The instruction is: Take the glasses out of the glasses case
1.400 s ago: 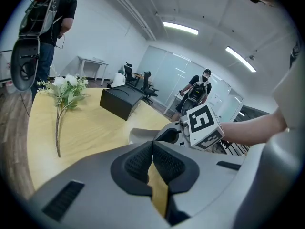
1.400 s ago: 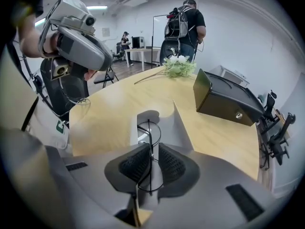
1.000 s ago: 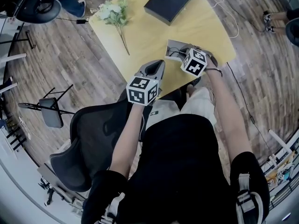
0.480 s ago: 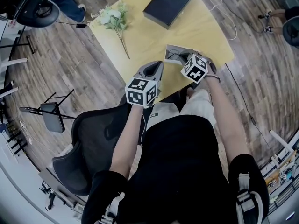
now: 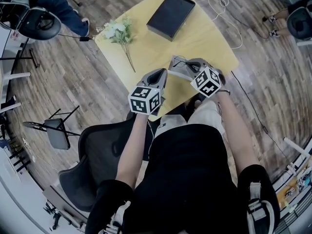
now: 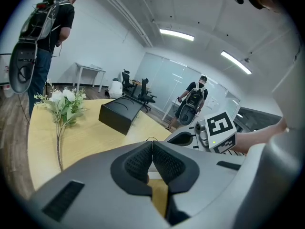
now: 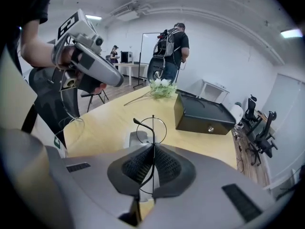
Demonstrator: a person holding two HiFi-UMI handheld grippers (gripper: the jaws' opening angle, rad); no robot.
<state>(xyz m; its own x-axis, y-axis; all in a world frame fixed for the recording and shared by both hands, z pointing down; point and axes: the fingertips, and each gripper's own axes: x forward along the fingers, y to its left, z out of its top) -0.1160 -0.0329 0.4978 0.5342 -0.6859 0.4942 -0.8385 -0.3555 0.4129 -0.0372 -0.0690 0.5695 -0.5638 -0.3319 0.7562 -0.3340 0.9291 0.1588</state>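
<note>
Over yellow table (image 5: 146,45), only its own view shows right gripper (image 7: 153,149) pinching glasses (image 7: 153,128); left gripper (image 6: 152,147) closed, empty.

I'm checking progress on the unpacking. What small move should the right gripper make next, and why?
Probably carry the right gripper sideways over the table: its jaws are shut on the glasses, held above the case, so they likely only need setting down.

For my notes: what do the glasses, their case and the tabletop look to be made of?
Glasses: thin dark wire, likely metal; the round rims are hairline-thin.
Case: grey and matte, probably hard plastic or leatherette; it holds a stiff, boxy shape.
Tabletop: pale yellow wood-look laminate, smooth and even, though the grain is too faint to confirm.
</note>
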